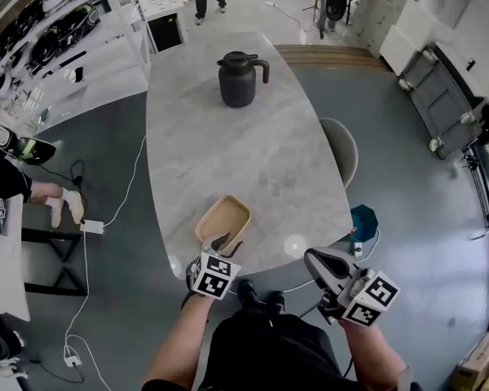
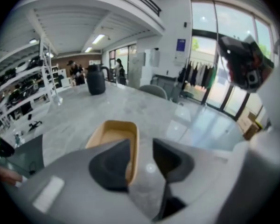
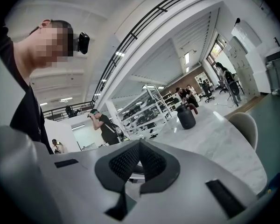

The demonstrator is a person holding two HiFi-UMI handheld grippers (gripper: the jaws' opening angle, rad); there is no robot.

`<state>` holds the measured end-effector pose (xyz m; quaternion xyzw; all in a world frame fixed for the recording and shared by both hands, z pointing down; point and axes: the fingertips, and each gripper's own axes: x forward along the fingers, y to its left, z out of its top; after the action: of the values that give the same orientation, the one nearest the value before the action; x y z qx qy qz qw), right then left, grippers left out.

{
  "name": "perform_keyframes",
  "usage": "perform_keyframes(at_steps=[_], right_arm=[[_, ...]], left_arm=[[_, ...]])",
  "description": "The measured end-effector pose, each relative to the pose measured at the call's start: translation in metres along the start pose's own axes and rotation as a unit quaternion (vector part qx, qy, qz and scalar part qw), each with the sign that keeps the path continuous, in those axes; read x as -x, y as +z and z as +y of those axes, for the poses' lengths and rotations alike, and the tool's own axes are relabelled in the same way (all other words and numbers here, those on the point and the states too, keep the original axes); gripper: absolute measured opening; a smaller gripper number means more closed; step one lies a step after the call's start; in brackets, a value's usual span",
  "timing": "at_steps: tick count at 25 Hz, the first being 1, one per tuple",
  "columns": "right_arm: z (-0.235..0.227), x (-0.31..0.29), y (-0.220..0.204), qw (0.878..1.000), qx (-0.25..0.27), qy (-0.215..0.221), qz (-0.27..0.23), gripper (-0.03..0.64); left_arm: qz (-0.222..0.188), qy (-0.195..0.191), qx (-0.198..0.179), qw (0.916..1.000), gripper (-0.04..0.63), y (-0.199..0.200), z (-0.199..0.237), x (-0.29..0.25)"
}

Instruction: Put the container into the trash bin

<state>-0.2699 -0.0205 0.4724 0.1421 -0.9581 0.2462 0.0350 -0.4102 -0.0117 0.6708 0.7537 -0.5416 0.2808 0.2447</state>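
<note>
The tan container (image 1: 226,217) sits open side up at the near edge of the bench (image 1: 253,149) — its long axis runs from that edge toward the far end, angled slightly right. The left gripper (image 1: 226,243) points down at its near end, jaws spread, the container's right near rim in the gap, unpressed. The right gripper (image 1: 314,257) hangs off the near right corner — jaws together, holding nothing.

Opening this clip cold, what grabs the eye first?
A tan container sits by the near edge of the marble table, with the open left gripper poised at its rim. A black jug stands alone at the far end. The right gripper, shut and empty, hangs beyond the table's edge.
</note>
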Motion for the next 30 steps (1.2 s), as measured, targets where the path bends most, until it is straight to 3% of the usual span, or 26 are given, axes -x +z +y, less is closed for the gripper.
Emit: perform_keyframes(at_steps=[8,12,14,20,30], right_arm=[[-0.008,0.001,0.000,1.000,0.002,-0.031,0.004,-0.006],[-0.003,-0.001,0.006,0.999,0.008,-0.034,0.000,-0.006],[-0.001,-0.001,0.007,0.999,0.009,-0.034,-0.002,-0.008],[0.000,0.006,0.021,0.999,0.013,-0.030,-0.015,-0.006],[-0.032,0.051,0.047,0.999,0.010,0.002,-0.043,-0.006]], left_arm=[[0.090,0.004,-0.088,0.9921,0.146,-0.041,0.009,-0.032],[0.097,0.000,-0.101,0.9901,0.049,-0.042,0.008,-0.034],[0.100,-0.003,-0.103,0.9896,0.033,-0.043,0.007,-0.035],[0.074,-0.003,-0.091,0.9931,0.025,-0.022,0.005,-0.017],[0.004,0.003,-0.065,0.9978,0.020,0.072,-0.039,-0.002]])
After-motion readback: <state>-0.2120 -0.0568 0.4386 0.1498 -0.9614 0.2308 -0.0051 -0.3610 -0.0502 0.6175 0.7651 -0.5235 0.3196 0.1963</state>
